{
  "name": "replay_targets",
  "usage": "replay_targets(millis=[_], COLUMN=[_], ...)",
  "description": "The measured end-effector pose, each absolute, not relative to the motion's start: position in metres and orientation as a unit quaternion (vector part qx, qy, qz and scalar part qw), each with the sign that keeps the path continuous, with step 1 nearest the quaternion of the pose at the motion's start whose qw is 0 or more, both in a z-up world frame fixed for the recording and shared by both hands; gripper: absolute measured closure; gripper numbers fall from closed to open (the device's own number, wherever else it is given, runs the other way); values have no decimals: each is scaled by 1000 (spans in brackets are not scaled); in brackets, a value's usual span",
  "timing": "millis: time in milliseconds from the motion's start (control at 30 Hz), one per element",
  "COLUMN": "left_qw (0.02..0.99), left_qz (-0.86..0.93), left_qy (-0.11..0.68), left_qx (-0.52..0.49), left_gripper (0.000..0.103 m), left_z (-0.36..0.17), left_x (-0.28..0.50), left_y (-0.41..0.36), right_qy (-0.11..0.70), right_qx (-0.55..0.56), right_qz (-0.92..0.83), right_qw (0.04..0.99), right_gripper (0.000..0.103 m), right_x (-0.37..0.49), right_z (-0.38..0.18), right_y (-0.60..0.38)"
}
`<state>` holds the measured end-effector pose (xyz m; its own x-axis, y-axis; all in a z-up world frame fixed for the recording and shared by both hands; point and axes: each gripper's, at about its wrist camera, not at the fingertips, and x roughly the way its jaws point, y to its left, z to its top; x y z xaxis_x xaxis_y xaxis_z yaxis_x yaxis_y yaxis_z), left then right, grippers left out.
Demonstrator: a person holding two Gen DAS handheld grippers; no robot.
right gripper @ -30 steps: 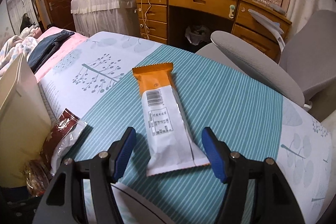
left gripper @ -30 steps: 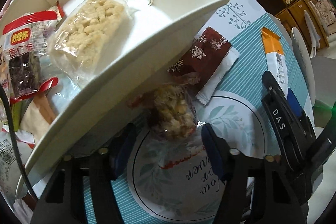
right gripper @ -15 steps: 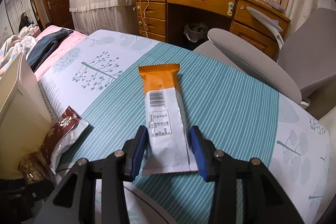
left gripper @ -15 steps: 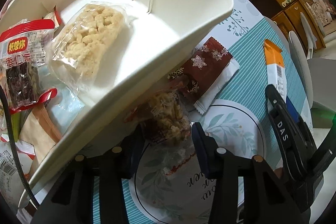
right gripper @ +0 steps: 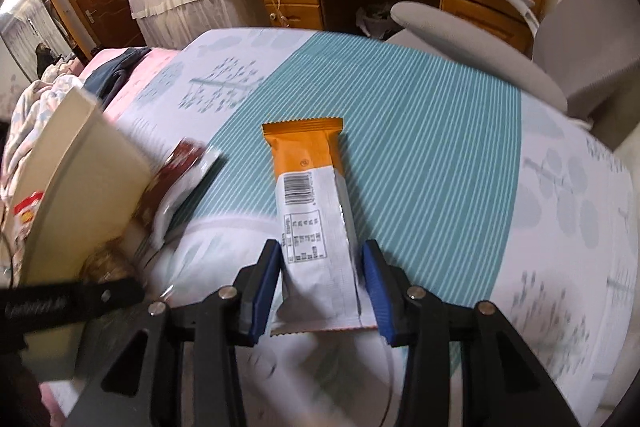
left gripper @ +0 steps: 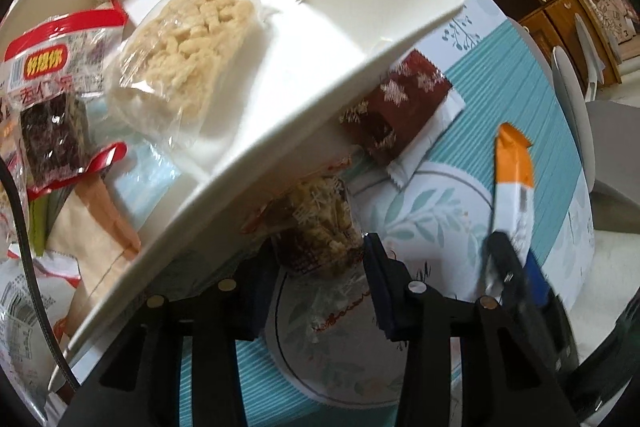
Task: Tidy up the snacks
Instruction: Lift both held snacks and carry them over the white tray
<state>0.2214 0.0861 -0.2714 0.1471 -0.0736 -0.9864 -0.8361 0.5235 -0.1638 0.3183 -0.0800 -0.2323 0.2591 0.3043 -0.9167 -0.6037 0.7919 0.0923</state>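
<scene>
Two snacks pinched, both ready to go into the bin

Left wrist view: my left gripper (left gripper: pixel 316 283) has its fingers closed on a clear-wrapped nut cluster snack (left gripper: pixel 316 223), which sits against the outer wall of the white organizer bin (left gripper: pixel 304 131), below its rim. The packet's long axis runs roughly along the fingers, its free end pointing at the bin wall. To do this well I would lift straight up until the packet clears the rim before moving over the bin, so it does not catch the wall. A brown snowflake packet (left gripper: pixel 400 107) lies on the tablecloth just beyond, touching the bin

Right wrist view: my right gripper (right gripper: pixel 320 283) pinches the white end of the orange-and-white bar (right gripper: pixel 312 203) across its width. The bar's long axis lies along the fingers, orange end pointing at the table's far edge. I judge the hold is near one end, so I'd carry it slowly to keep it from drooping
</scene>
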Motion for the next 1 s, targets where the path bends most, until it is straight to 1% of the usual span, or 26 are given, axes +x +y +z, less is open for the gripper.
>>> replay_targets(millis=[167, 267, 333, 467, 533, 867, 1000], left_qw=[651, 658, 661, 664, 668, 698, 720], left_qz=[281, 272, 267, 258, 255, 212, 191], left_qy=[590, 594, 599, 611, 615, 626, 621], left_qx=[-387, -374, -364, -346, -332, -276, -242], left_gripper=[63, 63, 63, 63, 63, 63, 63], left_z=[-262, -252, -249, -238, -224, -182, -158], left_x=[209, 198, 205, 186, 160, 107, 90], left_y=[76, 69, 66, 57, 48, 22, 13], right_qy=[553, 568, 575, 590, 592, 599, 600], right_qx=[-142, -129, -119, -92, -77, 13, 29], right_qz=[300, 305, 306, 291, 280, 232, 235], right_qw=[764, 754, 750, 747, 751, 766, 764], right_gripper=[61, 61, 61, 61, 61, 61, 61], right_x=[281, 260, 246, 219, 208, 159, 141], right_z=[-224, -217, -213, -206, -202, -177, -169], right_y=[-93, -105, -113, -130, -139, -186, -193])
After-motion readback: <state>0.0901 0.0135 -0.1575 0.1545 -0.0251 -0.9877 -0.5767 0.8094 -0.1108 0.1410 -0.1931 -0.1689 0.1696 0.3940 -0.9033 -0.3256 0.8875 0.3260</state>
